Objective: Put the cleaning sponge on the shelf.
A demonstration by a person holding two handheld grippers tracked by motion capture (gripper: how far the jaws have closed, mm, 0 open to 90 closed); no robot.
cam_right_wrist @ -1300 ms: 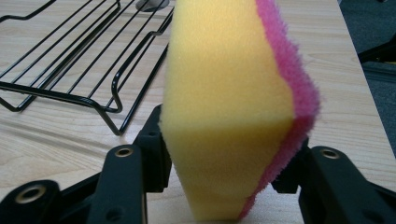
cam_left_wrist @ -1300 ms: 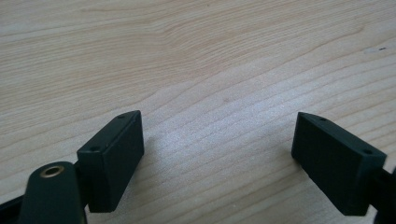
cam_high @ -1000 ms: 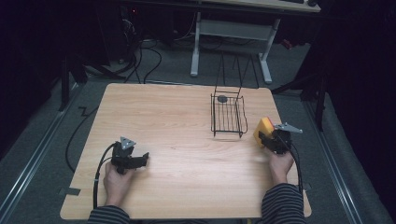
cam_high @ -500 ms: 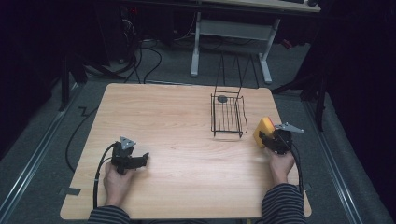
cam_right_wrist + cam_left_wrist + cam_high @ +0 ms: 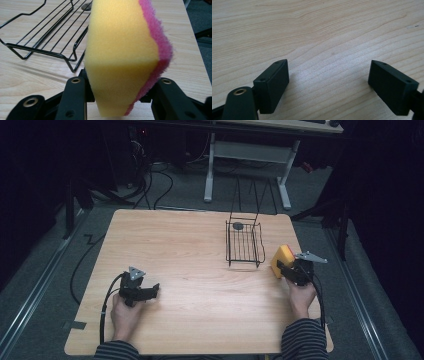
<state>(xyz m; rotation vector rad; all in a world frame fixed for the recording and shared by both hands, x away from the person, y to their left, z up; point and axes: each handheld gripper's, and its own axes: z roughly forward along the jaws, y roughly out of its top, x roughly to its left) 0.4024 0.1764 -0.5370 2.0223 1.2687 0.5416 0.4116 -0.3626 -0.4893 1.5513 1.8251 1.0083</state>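
Note:
A yellow sponge [image 5: 122, 57] with a pink scouring side is squeezed between the jaws of my right gripper [image 5: 120, 87], held upright just above the table. In the high view the sponge [image 5: 281, 260] and right gripper [image 5: 292, 270] are at the table's right edge, just right of a black wire rack [image 5: 244, 245]. The rack [image 5: 47, 35] lies to the sponge's left in the right gripper view. My left gripper [image 5: 150, 292] rests low at the front left of the table, and its jaws stand wide open [image 5: 328, 82] over bare wood.
The wooden table [image 5: 175, 250] carries the rack with a small dark round object [image 5: 238, 225] at its far end. A tall wire handle rises behind the rack. The table's right edge runs close beside the sponge. A white desk frame [image 5: 247, 155] and cables sit on the floor beyond.

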